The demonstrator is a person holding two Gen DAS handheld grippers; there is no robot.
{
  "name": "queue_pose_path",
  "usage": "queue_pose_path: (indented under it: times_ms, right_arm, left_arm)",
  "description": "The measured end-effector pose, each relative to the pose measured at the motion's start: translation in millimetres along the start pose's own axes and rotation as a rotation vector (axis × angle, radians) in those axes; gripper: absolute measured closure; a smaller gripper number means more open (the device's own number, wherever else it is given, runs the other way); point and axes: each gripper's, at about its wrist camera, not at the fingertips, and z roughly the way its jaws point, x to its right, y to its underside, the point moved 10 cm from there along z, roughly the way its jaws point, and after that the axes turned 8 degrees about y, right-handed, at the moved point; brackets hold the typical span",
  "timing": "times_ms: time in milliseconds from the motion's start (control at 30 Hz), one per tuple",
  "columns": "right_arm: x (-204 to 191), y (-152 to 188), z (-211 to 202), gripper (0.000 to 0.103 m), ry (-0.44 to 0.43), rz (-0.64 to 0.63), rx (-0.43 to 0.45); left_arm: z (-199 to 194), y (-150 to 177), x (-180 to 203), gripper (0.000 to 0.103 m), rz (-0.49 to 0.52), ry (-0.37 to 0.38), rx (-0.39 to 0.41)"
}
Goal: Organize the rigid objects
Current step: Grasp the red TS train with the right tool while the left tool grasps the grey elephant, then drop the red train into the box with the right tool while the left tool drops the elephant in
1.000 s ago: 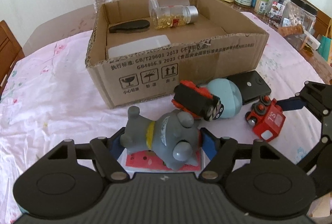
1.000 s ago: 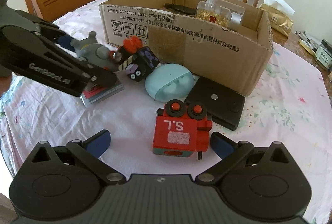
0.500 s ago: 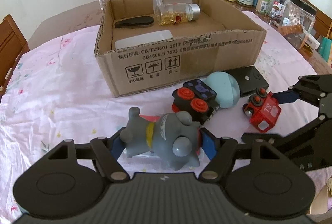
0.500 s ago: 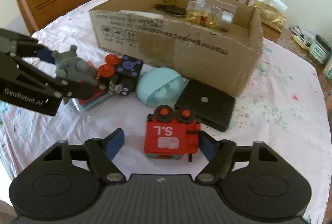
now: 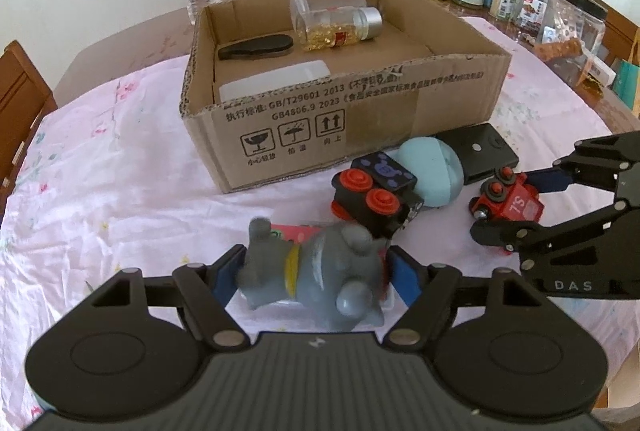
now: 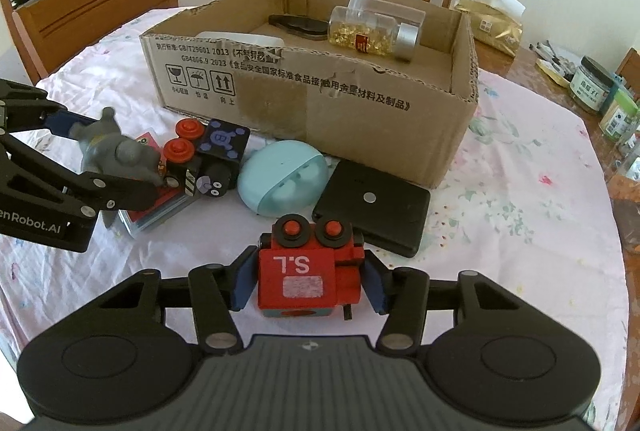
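Gripping a red toy train (image 6: 310, 277) in front of the cardboard box (image 6: 320, 99), right gripper (image 6: 308, 285) clamped on its sides, left gripper (image 5: 312, 277) pads squeezing a grey elephant figurine (image 5: 320, 283) nearer the box's left corner, jaws just opened slightly.

The red train (image 6: 310, 281) is clamped between the right gripper's (image 6: 308, 283) blue pads, just closed, while the grey toy (image 6: 114, 153) is held by the left gripper (image 6: 108, 155) at left, with the cardboard box (image 6: 320, 99) seen behind.
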Motion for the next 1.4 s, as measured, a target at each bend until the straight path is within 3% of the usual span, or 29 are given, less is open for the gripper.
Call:
queue_pose_path:
  times_ms: [100,667,1100,1267,1400]
  right_arm:
    - [0.1,0.1,-0.5,0.044,0.004,0.005,-0.005]
    - [12.2,-12.4,-26.5,0.046,-0.027,-0.032,-0.026]
    - [41.3,-95.2,-65.9,0.046,-0.048,-0.006,0.121]
    - [49.8,-129.0,-55.9,0.046,-0.039,-0.003,0.148]
    - [53.2,-140.0,-28.6,0.046,-0.033,0.012,0.106]
  left_arm:
    - [-1.1,-0.8,2.3,0.031,0.021,0.008,0.001]
    - [-29.5,-18.0,4.1,0.033,0.096,0.060,-0.026]
    - [-47.3,-48.8,0.8,0.033,0.099,0.074,0.032]
    - [-54.4,-63.1,-4.7,0.033,0.102,0.057,0.049]
    - [-58.5,-74.3,-11.3,0.033,0.109,0.038,0.063]
